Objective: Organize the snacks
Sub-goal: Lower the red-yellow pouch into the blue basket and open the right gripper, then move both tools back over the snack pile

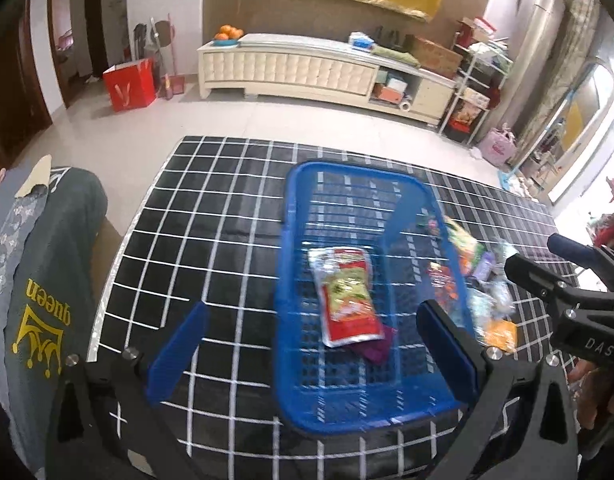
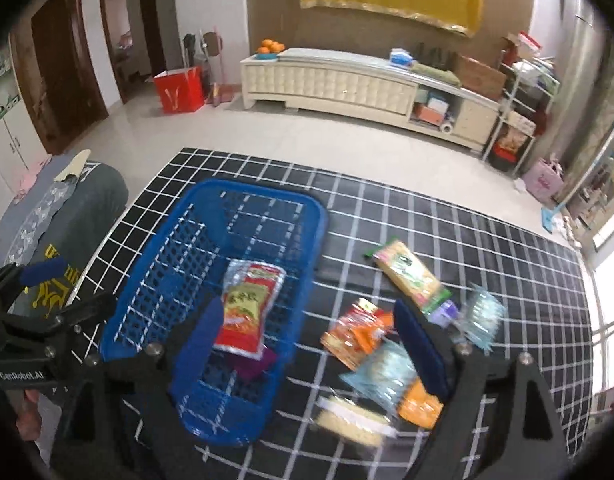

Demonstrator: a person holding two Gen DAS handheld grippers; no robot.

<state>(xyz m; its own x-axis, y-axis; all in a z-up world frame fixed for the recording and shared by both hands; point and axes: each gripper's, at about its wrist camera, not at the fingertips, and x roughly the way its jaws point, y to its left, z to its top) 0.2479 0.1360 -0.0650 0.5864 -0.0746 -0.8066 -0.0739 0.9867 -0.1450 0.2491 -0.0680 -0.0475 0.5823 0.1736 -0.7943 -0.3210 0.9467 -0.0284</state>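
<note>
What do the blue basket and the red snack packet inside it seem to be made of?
The blue basket looks like moulded plastic: one even colour, with a lattice of holes in its walls and floor. The red snack packet seems to be thin glossy plastic film or foil, judging by its shine, crinkles and flat sealed edge; which of the two the blur leaves open.

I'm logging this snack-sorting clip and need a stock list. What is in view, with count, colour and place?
basket: one, blue, on the checked cloth.
red packet: one, red and yellow, inside the basket.
purple packet: one, under the red packet.
loose snack packets: about six, orange, green, pale blue, beige, beside the basket.
checked cloth: one, black with white lines, on the floor.
red bag: one, by the far wall.
oranges: several, on the cream cabinet.
left gripper: open, empty.
right gripper: open, empty.
</note>
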